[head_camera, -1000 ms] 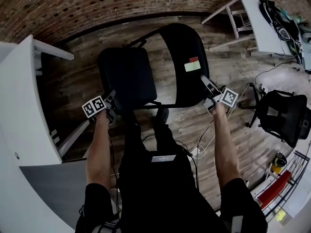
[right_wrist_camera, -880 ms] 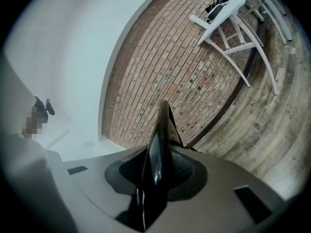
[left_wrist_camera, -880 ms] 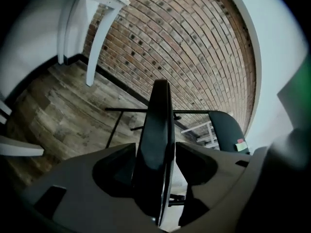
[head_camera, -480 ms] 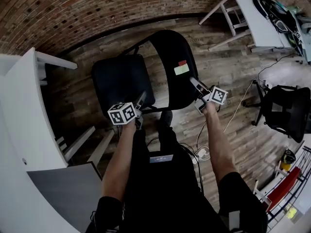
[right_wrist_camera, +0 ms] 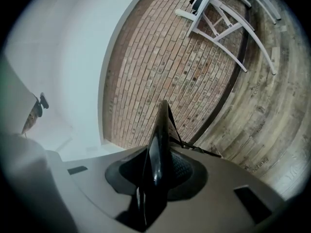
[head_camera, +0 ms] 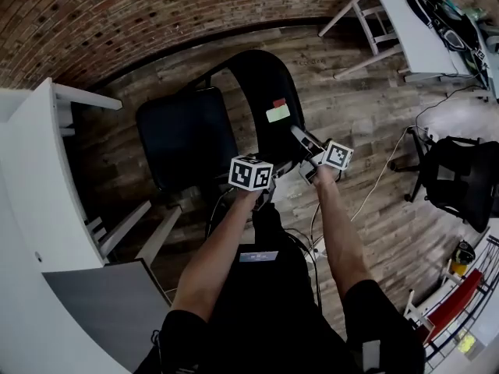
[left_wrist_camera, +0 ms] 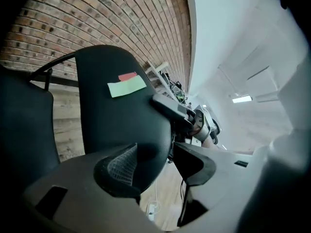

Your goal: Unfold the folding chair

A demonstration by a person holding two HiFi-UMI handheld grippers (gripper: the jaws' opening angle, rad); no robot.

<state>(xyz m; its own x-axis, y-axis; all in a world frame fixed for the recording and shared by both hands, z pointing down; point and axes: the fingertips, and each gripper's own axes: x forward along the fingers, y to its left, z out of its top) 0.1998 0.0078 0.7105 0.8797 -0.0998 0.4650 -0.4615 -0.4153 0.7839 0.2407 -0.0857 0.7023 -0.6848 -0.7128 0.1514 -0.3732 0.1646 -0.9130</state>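
Folding chair (head_camera: 191,139) on the wooden floor (head_camera: 366,123), directly in front of the person, with the white table (head_camera: 31,209) at left and the brick wall (head_camera: 156,14) beyond. The seat (head_camera: 175,123) lies left, its face turned upward. The backrest (head_camera: 265,88) stands just right of it, long axis running near to far, and carries a green label (head_camera: 277,113) under a smaller red one (head_camera: 279,102).

Right gripper (head_camera: 299,137): clamped on the backrest's right edge, the thin black panel seen edge-on between the pads (right_wrist_camera: 158,166).

Left gripper (left_wrist_camera: 155,161): jaws apart, having just been closing a little. The backrest's near corner sits in the gap beside the left pad (bare floor shows between it and the right pad). Its marker cube (head_camera: 251,172) is close beside the right gripper.

Change from one second earlier: the left gripper has left the seat's near left corner and crossed rightward to the backrest's near edge. The right gripper keeps its hold. The chair sits slightly farther left in the head view.

A black office chair (head_camera: 456,181) stands well apart at right.
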